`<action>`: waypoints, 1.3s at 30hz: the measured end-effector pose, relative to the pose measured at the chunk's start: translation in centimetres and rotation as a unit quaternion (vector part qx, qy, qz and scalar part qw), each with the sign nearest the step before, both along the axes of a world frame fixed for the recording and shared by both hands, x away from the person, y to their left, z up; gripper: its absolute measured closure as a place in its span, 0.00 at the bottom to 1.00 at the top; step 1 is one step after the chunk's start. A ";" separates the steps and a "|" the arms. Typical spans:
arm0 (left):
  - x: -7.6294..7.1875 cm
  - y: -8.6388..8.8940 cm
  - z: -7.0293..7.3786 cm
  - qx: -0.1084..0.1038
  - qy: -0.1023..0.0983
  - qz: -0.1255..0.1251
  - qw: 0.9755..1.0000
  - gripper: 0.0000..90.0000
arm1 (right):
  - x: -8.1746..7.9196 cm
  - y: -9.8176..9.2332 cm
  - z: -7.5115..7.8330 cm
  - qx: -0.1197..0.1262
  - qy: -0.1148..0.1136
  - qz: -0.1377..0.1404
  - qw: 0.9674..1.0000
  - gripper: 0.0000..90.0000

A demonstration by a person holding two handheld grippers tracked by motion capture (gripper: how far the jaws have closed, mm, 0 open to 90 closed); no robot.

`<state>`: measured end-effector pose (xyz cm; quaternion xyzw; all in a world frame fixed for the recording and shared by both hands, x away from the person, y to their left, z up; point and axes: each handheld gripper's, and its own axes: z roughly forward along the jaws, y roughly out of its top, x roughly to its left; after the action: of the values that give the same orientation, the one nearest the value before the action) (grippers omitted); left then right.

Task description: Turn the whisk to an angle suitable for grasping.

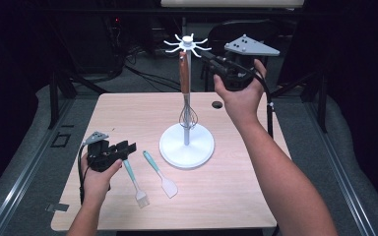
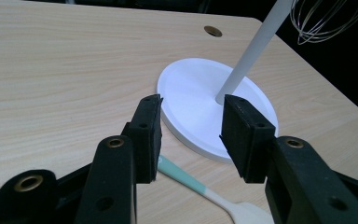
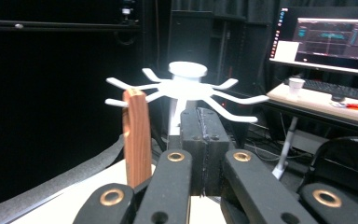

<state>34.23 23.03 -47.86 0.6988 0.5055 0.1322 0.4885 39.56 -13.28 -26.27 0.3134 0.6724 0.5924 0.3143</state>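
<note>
While the right gripper [image 1: 211,59] hangs high above the bench [image 1: 226,196], its jaws are pressed together with nothing between them, just at 3 o'clock of the white hook crown [image 1: 188,45] that tops the stand. From one of those hooks, on the 9 o'clock side of the pole, hangs a whisk [image 1: 186,93] by its wooden handle [image 3: 136,137], wire head down and close against the pole. In the right gripper view the handle stands upright just left of the closed jaws, apart from them. The stand's round white base [image 1: 187,146] sits near the bench's middle. At 8 o'clock of the base, the left gripper [image 1: 125,149] rests low with jaws open and empty, pointing toward the base. Below them lie a teal-handled spatula [image 1: 160,174] and, at its 9 o'clock, a teal-handled brush [image 1: 135,184], flat and apart.
</note>
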 end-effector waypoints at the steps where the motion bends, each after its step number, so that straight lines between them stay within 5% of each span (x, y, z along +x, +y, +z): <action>1: 0.0 0.0 0.0 0.000 0.000 0.000 1.000 0.64 | -0.2 0.3 0.0 -0.004 -0.001 0.003 1.000 1.00; 11: 0.0 0.0 0.0 -0.002 0.000 0.000 1.000 0.64 | -0.7 2.3 0.2 -0.015 -0.007 0.014 1.000 1.00; 21: 0.0 0.2 0.0 -0.003 -0.001 0.003 1.000 0.64 | -0.8 2.0 -0.5 -0.030 -0.007 0.003 1.000 1.00; 32: 0.1 0.2 -0.3 -0.001 -0.002 0.002 1.000 0.64 | -1.4 0.0 -3.5 -0.037 0.024 0.004 0.999 0.94; 39: 0.1 0.3 -0.4 -0.002 -0.001 0.005 1.000 0.64 | -1.8 -0.7 -6.6 -0.052 0.052 0.004 0.997 0.73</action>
<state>34.38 23.32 -48.26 0.6952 0.5088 0.1338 0.4898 37.79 -13.97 -32.83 0.3241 0.7191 0.5406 0.2926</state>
